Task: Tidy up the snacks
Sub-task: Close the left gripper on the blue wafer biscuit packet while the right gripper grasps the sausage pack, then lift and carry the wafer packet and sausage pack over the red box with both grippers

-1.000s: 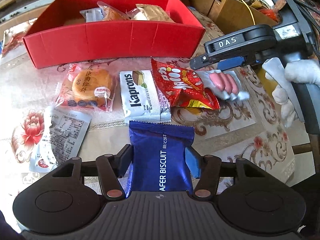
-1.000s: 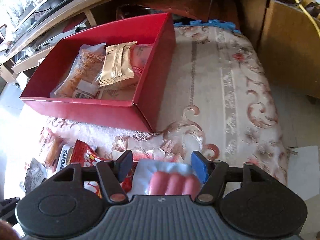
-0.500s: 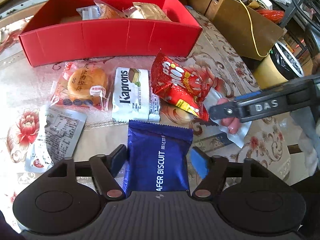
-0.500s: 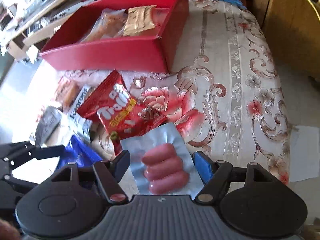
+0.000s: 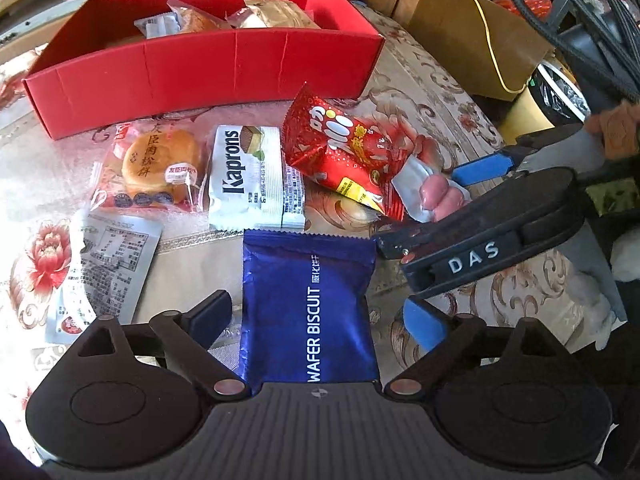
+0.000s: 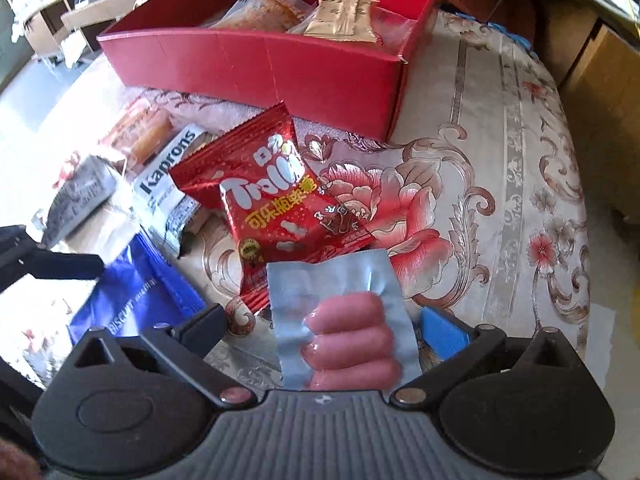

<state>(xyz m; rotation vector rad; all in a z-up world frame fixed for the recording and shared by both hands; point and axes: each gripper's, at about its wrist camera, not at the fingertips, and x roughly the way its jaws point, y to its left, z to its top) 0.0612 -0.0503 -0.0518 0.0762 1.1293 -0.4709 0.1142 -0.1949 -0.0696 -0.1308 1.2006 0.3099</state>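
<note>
The left gripper [image 5: 316,320] sits low over the tablecloth [image 5: 440,120] with its jaws spread, one on each side of the blue wafer biscuit pack [image 5: 310,308] and gaps showing on both sides, so the pack lies flat between them unpinched. The right gripper [image 6: 320,326] comes in from the right, its jaws also spread, straddling the sausage pack [image 6: 344,328] without pressing it; in the left wrist view that pack's far end looks tipped upward beside the red Trolli bag [image 5: 340,152]. The red box [image 5: 208,60] stands at the back, holding a gold-wrapped snack [image 6: 342,16] and a clear-wrapped pastry [image 6: 264,12] (both toward its right half). In front of it lie the round cake pack [image 5: 156,168], the Kaprons pack [image 5: 252,180] and a grey sachet [image 5: 104,268] at the left. To the right of the Trolli bag the cloth runs bare up to the table's rounded edge.
</note>
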